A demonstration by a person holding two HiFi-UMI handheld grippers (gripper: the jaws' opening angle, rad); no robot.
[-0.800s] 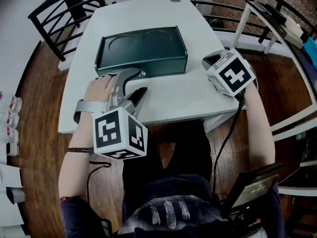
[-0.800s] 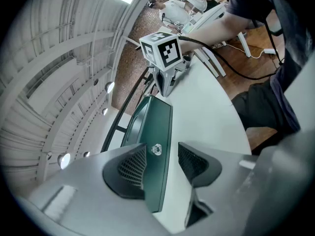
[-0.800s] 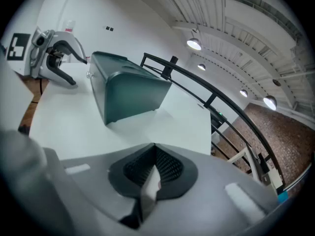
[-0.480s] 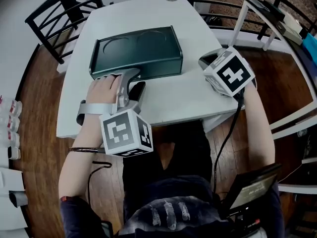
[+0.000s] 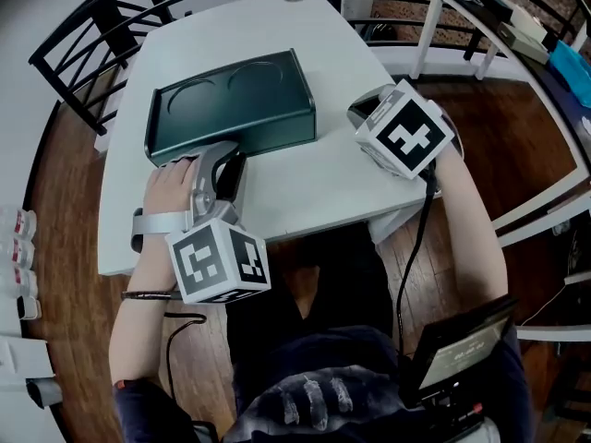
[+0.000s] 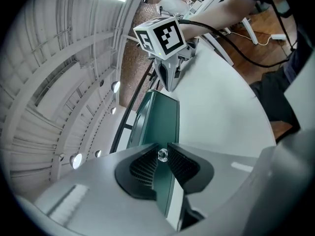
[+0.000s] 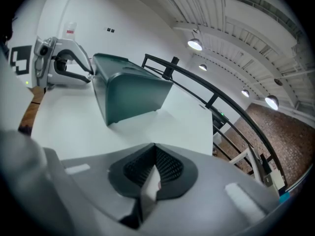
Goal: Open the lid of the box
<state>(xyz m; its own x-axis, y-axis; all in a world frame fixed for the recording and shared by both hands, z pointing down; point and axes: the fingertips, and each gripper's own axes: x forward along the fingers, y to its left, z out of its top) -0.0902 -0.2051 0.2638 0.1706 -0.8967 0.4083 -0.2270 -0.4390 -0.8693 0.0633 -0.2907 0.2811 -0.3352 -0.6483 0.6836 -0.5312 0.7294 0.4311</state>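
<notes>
- Your task piece, a dark green rectangular box (image 5: pixel 231 100) with a flat lid, stands on the white tabletop (image 5: pixel 323 183), towards its far left part.
- The lid lies shut on the box, and two shallow round rings are pressed into its top side by side.
- Your left gripper (image 5: pixel 233 153) is at the near front face of the box, with your hand behind it on the tabletop.
- In the left gripper view its jaws are clenched on a small shiny round knob (image 6: pixel 162 155) that sticks out from the front edge of the box. The ribbed black pads sit on either side of the knob.
- Your right gripper (image 7: pixel 155 149) is over the right part of the tabletop, beside the box and apart from it, touching nothing of the box.
- Its jaws are pressed together with nothing between them. They look across the bare tabletop at one end of the box.
- Each gripper carries a white cube with black square markers: the left cube (image 5: pixel 217 261) hangs over the near tabletop edge and the right cube (image 5: pixel 404 137) sits above your right wrist. The markers are patterns, not words.
- A dark screen (image 5: pixel 457 349) sits low at your right side. The pale print on it is too small to read.
- A black metal railing (image 5: pixel 83 53) curves round the far side of the tabletop, above a brown wooden floor (image 5: pixel 65 201).
</notes>
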